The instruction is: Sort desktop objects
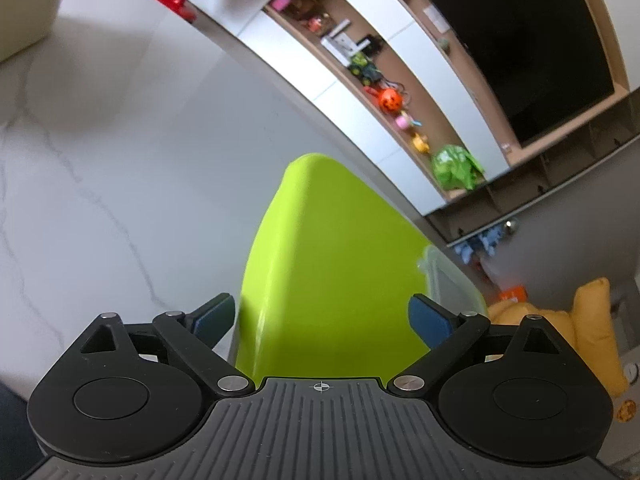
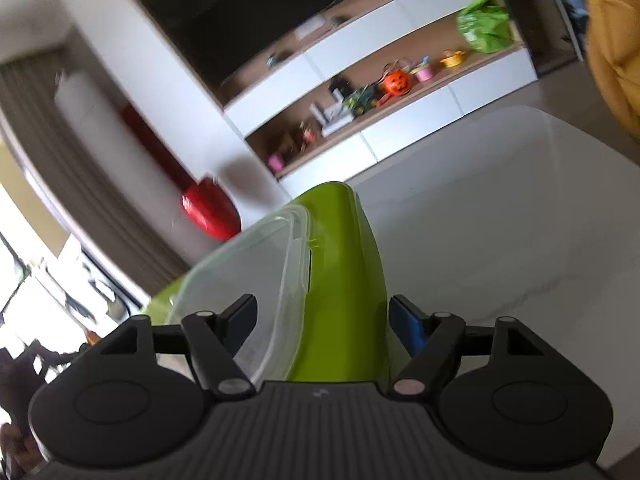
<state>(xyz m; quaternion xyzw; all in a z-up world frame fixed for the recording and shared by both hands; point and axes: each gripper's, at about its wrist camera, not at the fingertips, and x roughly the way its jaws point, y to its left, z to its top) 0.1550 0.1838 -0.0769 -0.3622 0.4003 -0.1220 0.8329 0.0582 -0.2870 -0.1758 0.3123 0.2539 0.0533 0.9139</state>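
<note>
Left wrist view is showing my left claw (image 1: 322,316) standing wide, its blue pads (image 1: 216,314) either side of the green lid (image 1: 320,264) of a clear-walled container; I cannot tell whether the pads are touching it. The box is sitting out at the rim of the white marble table (image 1: 120,160), and a cream tub (image 1: 30,4) is waiting far across it.

In the right wrist view my right claw (image 2: 324,316) is also spread, straddling the same box where the clear wall (image 2: 248,264) is meeting the green clasp side (image 2: 344,272). So I am judging that I am taking hold of the box from both sides.

To do this well, I am thinking of closing both claws evenly on the stiff green rim rather than the slick wall, keeping the box level, and squeezing before lifting, since the picture is blurring and a tilt near the edge could tip it off.
</note>
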